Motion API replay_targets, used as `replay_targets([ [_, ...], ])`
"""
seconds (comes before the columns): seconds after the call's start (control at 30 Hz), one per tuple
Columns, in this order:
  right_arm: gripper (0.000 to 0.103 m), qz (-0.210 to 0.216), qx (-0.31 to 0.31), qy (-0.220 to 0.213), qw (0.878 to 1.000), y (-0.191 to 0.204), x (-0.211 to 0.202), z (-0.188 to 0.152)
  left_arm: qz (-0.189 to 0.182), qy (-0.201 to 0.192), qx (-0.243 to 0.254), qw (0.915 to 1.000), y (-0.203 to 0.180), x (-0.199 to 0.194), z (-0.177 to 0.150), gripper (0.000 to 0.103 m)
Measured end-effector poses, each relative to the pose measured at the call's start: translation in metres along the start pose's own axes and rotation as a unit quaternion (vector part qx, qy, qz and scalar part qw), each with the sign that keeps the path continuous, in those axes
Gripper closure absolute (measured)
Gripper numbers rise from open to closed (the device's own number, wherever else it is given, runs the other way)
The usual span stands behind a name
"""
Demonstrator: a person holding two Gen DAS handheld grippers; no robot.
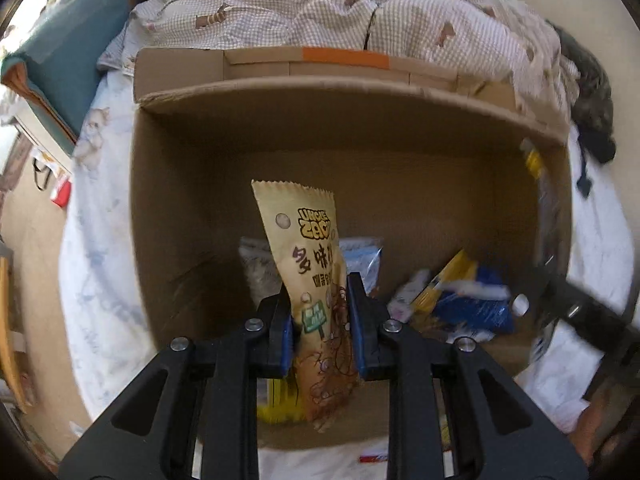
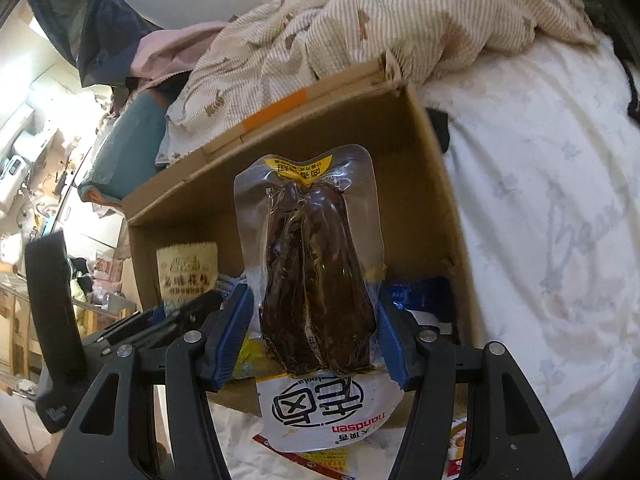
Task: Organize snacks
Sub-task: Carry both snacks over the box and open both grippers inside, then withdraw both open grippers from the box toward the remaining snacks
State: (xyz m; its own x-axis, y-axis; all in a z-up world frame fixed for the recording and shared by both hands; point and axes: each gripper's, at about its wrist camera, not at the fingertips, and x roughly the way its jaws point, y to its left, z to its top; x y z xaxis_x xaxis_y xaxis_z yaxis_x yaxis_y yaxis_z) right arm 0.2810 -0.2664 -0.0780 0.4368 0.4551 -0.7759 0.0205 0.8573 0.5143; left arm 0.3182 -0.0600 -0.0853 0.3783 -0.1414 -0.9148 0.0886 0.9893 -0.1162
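Beige peanut packet [image 1: 316,280]: upright over the open cardboard box [image 1: 192,208]; nipped between the blue pads of the left gripper [image 1: 320,304], fingers nearly together on it
Vacuum-sealed brown snack [image 2: 320,276]: above the box's near edge; clamped across its width by the right gripper [image 2: 316,320], fingers spread about halfway
Box: on the pale bedsheet [image 2: 540,200]; blue and yellow packets [image 1: 468,300] lie at the bottom
Behind: rumpled checked quilt [image 1: 320,4]
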Motion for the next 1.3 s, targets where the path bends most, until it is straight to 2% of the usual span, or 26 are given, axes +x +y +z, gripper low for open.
replay_targets([
  [0.3, 0.038, 0.009, 0.019, 0.0, 1.0, -0.003, 0.007, 0.004, -0.034, -0.027, 0.011, 0.999, -0.012, -0.013, 0.005, 0.081],
  [0.4, 0.03, 0.023, 0.042, -0.021, 0.999, -0.008, 0.0, 0.004, -0.037, -0.028, 0.012, 0.9988, -0.013, -0.016, 0.007, 0.074],
  [0.43, 0.022, 0.026, 0.044, -0.027, 0.998, -0.008, -0.002, 0.005, -0.039, -0.032, 0.014, 0.9986, -0.014, -0.018, 0.007, 0.072],
  [0.47, 0.016, 0.026, 0.042, -0.032, 0.998, -0.008, -0.005, 0.006, -0.039, -0.031, 0.016, 0.9986, -0.014, -0.02, 0.008, 0.057],
  [0.5, 0.014, 0.022, 0.037, -0.038, 0.998, -0.007, -0.009, 0.007, -0.039, -0.031, 0.015, 0.9986, -0.014, -0.021, 0.007, 0.04],
  [0.57, 0.014, 0.015, 0.033, -0.042, 0.998, -0.008, -0.013, 0.007, -0.045, -0.044, 0.008, 0.998, -0.011, -0.028, 0.006, 0.021],
  [0.6, 0.014, 0.019, 0.035, -0.039, 0.998, -0.01, -0.013, 0.008, -0.048, -0.048, 0.006, 0.9977, -0.011, -0.029, 0.006, 0.019],
  [0.9, 0.014, 0.025, 0.042, -0.039, 0.998, -0.014, -0.021, 0.006, -0.052, -0.049, -0.001, 0.9974, -0.01, -0.038, 0.001, 0.018],
  [1.3, 0.014, 0.016, 0.048, -0.044, 0.998, -0.019, -0.047, -0.012, -0.047, -0.078, -0.001, 0.9959, -0.008, -0.064, -0.015, 0.018],
])
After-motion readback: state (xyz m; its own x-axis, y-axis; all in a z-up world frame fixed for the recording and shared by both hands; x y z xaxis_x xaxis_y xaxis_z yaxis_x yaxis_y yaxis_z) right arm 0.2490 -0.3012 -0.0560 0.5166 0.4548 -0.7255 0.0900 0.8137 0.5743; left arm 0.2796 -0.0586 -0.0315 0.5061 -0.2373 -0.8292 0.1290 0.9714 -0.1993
